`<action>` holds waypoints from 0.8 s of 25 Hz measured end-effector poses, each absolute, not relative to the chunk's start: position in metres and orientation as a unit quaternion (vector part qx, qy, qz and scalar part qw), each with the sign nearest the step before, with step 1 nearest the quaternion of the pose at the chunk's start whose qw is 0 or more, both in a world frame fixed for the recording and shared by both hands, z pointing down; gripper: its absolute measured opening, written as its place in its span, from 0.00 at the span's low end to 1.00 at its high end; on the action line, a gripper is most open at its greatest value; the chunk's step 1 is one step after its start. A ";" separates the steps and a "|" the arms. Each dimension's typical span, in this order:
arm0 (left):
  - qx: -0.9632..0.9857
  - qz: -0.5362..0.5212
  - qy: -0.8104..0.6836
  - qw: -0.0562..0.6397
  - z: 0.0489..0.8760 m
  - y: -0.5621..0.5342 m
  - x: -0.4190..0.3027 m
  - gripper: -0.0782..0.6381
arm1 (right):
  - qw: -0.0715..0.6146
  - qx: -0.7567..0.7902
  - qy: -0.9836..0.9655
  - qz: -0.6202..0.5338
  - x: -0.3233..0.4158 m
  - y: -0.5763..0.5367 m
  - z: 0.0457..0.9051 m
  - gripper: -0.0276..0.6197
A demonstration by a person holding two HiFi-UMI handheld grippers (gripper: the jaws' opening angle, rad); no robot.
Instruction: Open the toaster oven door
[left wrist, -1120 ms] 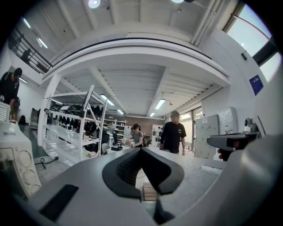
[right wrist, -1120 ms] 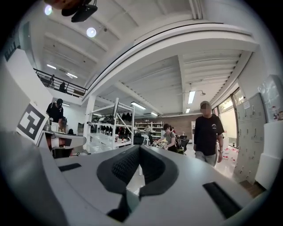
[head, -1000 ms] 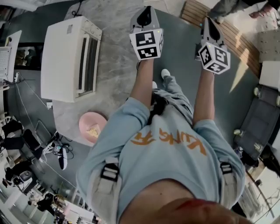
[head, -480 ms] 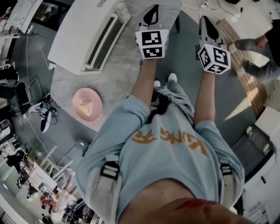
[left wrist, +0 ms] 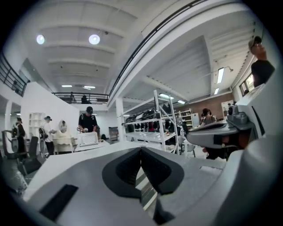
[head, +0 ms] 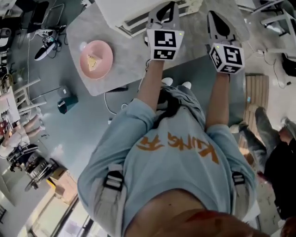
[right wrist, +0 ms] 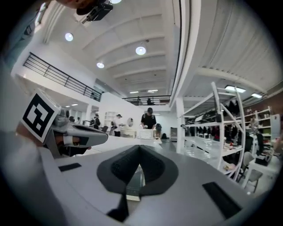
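The white toaster oven (head: 125, 10) stands on a grey marble table (head: 120, 65) at the top of the head view, partly cut off by the frame edge; its door looks closed. My left gripper (head: 166, 11) is held out over the table's near side, just short of the oven, shut and empty. My right gripper (head: 218, 24) is beside it on the right, also shut and empty. In the left gripper view the jaws (left wrist: 141, 150) meet, and in the right gripper view the jaws (right wrist: 139, 148) meet too; both look out across the hall, with no oven in sight.
A pink plate (head: 95, 60) with a piece of food sits on the table's left part. Cables and a dark box (head: 67, 104) lie on the floor at left. A wooden pallet (head: 256, 92) and another person's legs (head: 266, 139) are at right. Metal shelving (right wrist: 230, 132) fills the hall.
The head view has swung: table, oven and plate slid from the left to the top of the frame. Both grippers stay shut and held out in front, now nearer the oven.
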State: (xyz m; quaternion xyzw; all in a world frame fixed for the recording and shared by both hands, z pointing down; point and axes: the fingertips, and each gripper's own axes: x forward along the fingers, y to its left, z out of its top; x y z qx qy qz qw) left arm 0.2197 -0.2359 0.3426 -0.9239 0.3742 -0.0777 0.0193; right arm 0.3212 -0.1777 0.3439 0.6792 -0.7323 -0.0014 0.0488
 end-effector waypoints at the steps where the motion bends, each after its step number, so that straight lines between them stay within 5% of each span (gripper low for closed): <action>1: -0.918 -0.092 0.384 0.029 0.345 -0.240 0.209 0.11 | 0.062 0.661 -0.748 -0.008 0.311 -0.187 0.346 0.04; 7: -0.888 -0.230 0.393 0.069 0.373 -0.250 0.148 0.11 | 0.177 0.501 -0.844 -0.070 0.234 -0.232 0.356 0.05; 11: -0.880 -0.314 0.348 0.081 0.393 -0.246 0.133 0.12 | 0.239 0.394 -0.882 -0.097 0.200 -0.244 0.367 0.16; 14: -0.881 -0.361 0.292 0.087 0.405 -0.239 0.127 0.24 | 0.291 0.327 -0.890 -0.124 0.182 -0.246 0.375 0.17; 20: -0.872 -0.436 0.198 0.100 0.429 -0.235 0.124 0.27 | 0.419 0.200 -0.875 -0.139 0.167 -0.238 0.408 0.24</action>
